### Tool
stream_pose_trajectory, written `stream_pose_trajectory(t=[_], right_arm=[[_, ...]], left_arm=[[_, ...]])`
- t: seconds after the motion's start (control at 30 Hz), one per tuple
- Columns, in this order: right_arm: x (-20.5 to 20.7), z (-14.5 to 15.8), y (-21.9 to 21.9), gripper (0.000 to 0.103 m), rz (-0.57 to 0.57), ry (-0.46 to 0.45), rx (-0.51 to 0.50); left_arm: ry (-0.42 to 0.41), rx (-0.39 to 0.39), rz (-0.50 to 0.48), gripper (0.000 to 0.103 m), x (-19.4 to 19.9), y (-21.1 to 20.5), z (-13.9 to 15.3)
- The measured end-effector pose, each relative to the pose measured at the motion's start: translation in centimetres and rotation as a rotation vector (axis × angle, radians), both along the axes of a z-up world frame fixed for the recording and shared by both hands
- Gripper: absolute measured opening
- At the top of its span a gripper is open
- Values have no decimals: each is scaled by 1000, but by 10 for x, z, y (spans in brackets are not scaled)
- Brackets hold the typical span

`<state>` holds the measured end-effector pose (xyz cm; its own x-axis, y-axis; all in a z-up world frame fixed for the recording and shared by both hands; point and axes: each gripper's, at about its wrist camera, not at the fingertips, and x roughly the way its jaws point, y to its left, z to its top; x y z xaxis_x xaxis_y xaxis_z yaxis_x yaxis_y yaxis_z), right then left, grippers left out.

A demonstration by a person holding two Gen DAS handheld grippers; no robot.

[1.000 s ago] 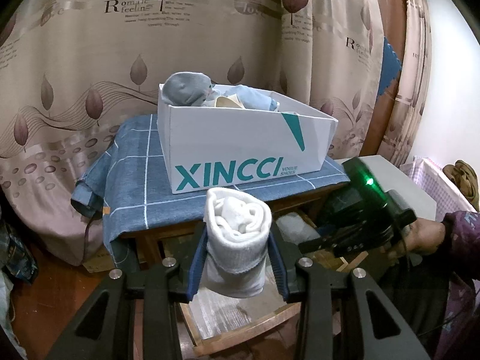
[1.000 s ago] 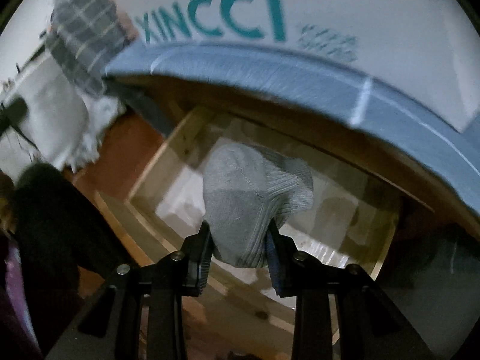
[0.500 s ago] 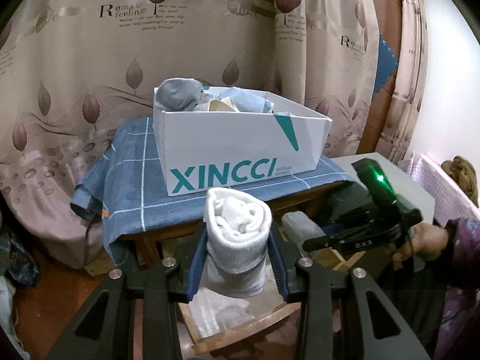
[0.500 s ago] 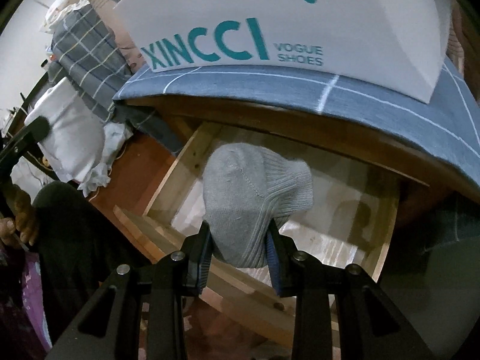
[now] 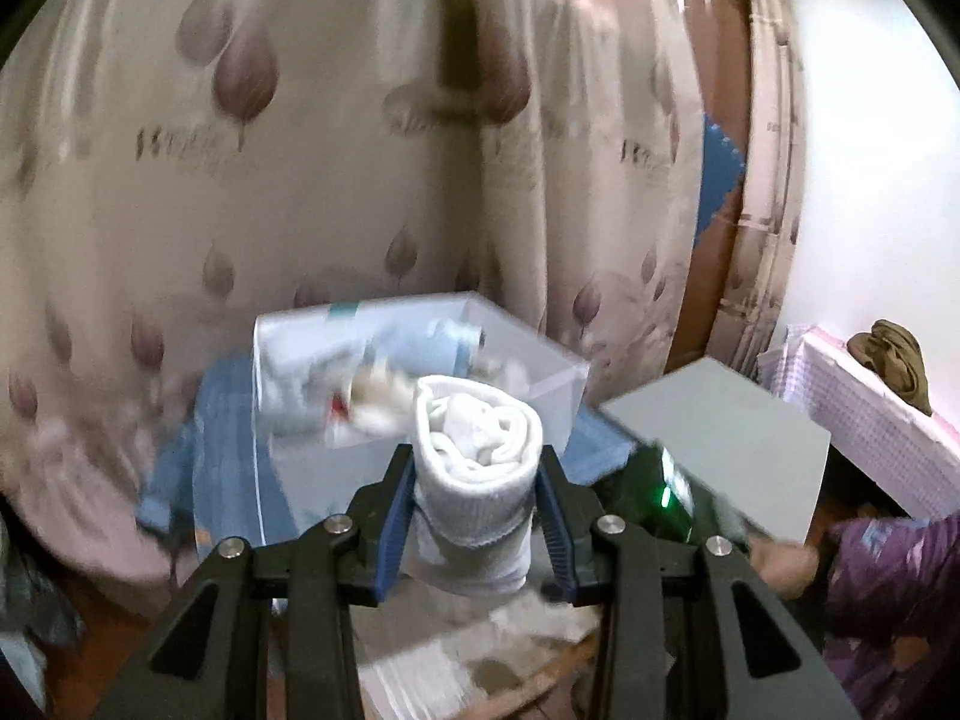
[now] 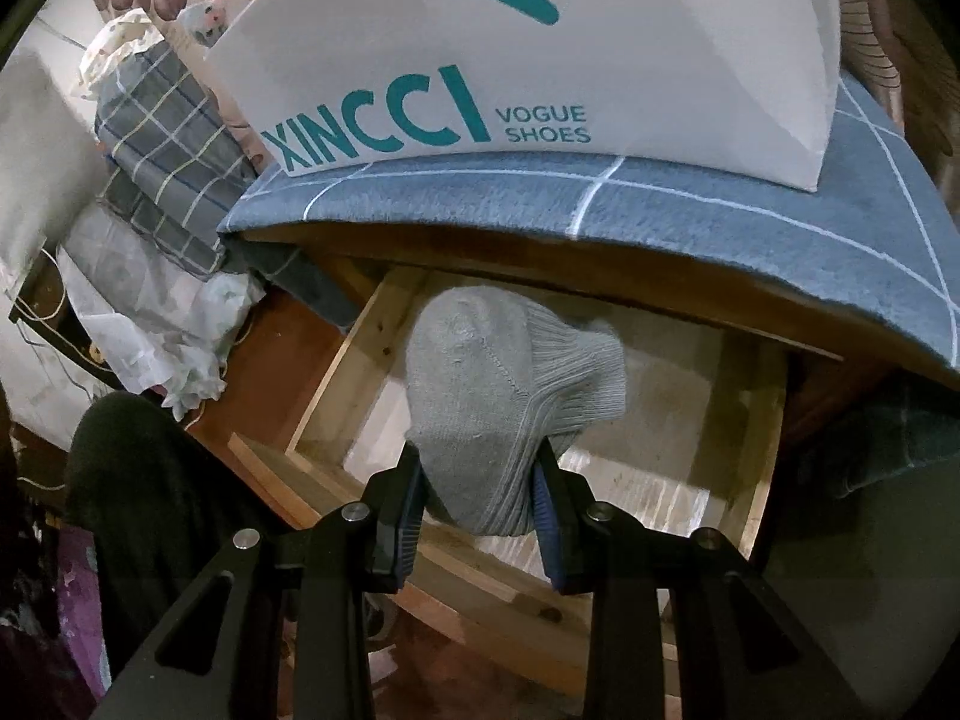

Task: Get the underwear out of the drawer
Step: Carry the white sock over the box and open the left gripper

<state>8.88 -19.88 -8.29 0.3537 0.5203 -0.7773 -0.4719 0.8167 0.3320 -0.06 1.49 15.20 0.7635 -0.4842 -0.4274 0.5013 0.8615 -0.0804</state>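
I am holding a white roll (image 5: 477, 450) in my left hand-held gripper (image 5: 477, 519), its blue pads pressing in on both sides with the jaws partly closed around it. The roll is soft knit cloth wound into a spiral; the coiled end is facing me, and a greyer ribbed band is wrapping the lower part where the pads are biting. It is sitting upright between the fingers, in front of the white box (image 5: 558, 378) that is showing at 12 o'clock from it. That view is smeared with motion, so the bundles inside the box are reading only as pale blue and white shapes.

My right hand-held gripper (image 6: 480, 498) is clamping a grey bundle (image 6: 504, 390), jaws likewise partly closed on it. This one is a rounded knit lump, smooth on the left half and ribbed on the right, with a seam line running across it. It is hanging over the open wooden drawer (image 6: 336, 372), clear of the drawer's floor. At 12 o'clock from it the blue checked cloth (image 6: 720, 222) is covering the tabletop, and the box lettered XINCCI is standing on that cloth. A dark-clad knee (image 6: 132, 462) is showing at 9 o'clock.
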Motion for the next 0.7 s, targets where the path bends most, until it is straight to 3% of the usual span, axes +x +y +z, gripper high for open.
stream_pose_trajectory(t=[0.13, 0.3, 0.47, 0.7], right_arm=[[-1, 2, -4, 29, -3, -4, 13], [-4, 5, -9, 29, -11, -12, 31], [-4, 7, -15, 29, -23, -12, 51], [-3, 7, -18, 29, -24, -10, 53]], left_arm=[[-35, 28, 1, 39, 29, -13, 35], [-23, 78, 27, 39, 88, -21, 50], [45, 145, 71, 39, 147, -22, 34], [115, 196, 121, 39, 189, -14, -3]])
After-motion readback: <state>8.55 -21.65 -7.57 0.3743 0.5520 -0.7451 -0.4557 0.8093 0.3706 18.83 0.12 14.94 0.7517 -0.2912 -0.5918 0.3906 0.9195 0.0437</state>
